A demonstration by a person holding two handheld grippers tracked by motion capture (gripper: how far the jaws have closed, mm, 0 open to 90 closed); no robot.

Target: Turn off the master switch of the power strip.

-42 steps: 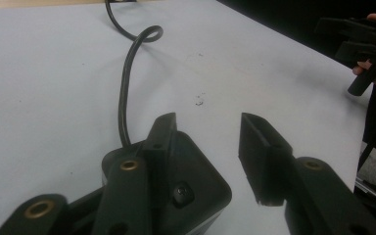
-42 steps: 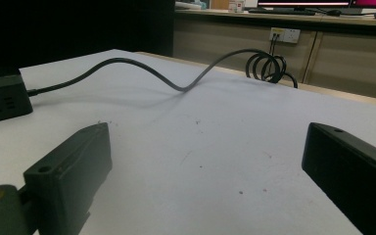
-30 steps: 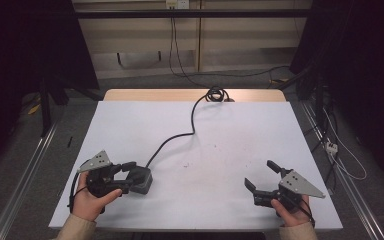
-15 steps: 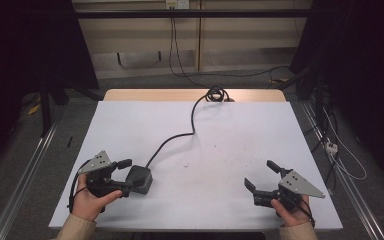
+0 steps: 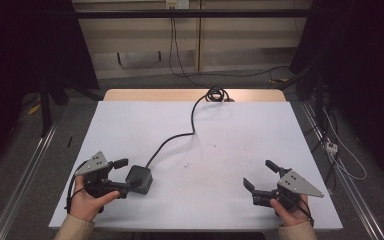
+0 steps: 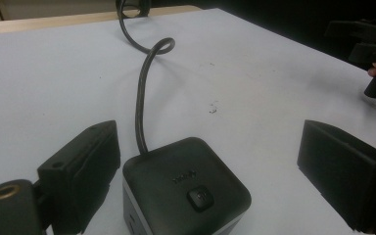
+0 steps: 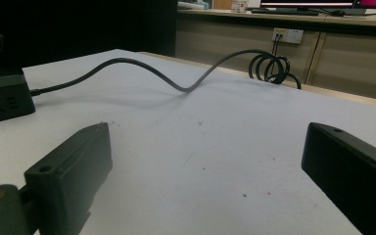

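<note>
A black cube-shaped socket box [image 5: 139,179] with a button on top lies near the table's front left, and its black cable [image 5: 180,137] snakes back to a coil [image 5: 215,93] at the far edge. My left gripper [image 5: 122,176] is open, its jaws either side of the box. In the left gripper view the box [image 6: 186,186] lies close to one jaw, far from the other, inside the left gripper [image 6: 208,147]. My right gripper [image 5: 258,173] stands open at the front right, nothing between its jaws. In the right gripper view the right gripper [image 7: 205,147] faces bare table, with the box [image 7: 5,100] far left.
The white table [image 5: 240,130] has a wooden strip along its far edge. Metal rails run on the floor on both sides, with loose cables at the right. A wall outlet [image 7: 286,35] shows behind the coil [image 7: 271,66].
</note>
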